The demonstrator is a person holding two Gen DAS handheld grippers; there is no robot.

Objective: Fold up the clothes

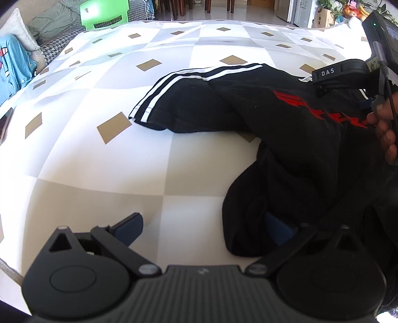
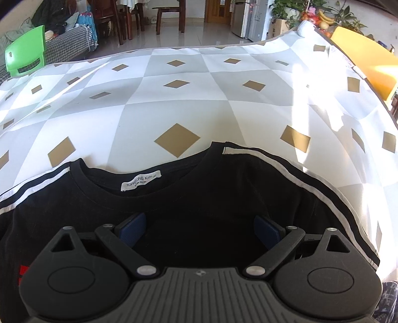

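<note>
Ahead of both tools: one black T-shirt (image 2: 223, 198) lies crumpled on the diamond-patterned cloth (image 2: 174, 99); you have no fold made yet, by the look of it.
Left gripper (image 1: 206, 231): jaws stand wide apart; the left pad sits over bare cloth, the right pad is sunk in a dark bunch of the shirt's lower part. You are pressing on nothing.
Right gripper (image 2: 199, 229): jaws stand wide with nothing clamped; both pads hover over the chest just below the neckline (image 2: 139, 196).
Shirt, relative to the left tool: body to the right and ahead, one striped sleeve (image 1: 174, 99) stretched forward and left.
Shirt, relative to the right tool: collar straight ahead, neck label (image 2: 141, 183) slightly left, shoulders running off to both sides.
Handling (judged): light, limp knit; it will sag and drag when you lift it, and will not hold a crease unless pressed flat. Not fragile, not slippery on the cloth.
Where to hold (judged): pinch the doubled seams, meaning the shoulder beside the collar or the sleeve hem, rather than a single flat layer.
Count, garments being worked: one.
Count, sleeves seen: one in the left view; a white-striped shoulder edge each side in the right view.
Count, red prints (image 1: 321, 109): one.
Count, grippers: two.
Count, green chairs (image 1: 104, 13) beyond the far edge: one.
</note>
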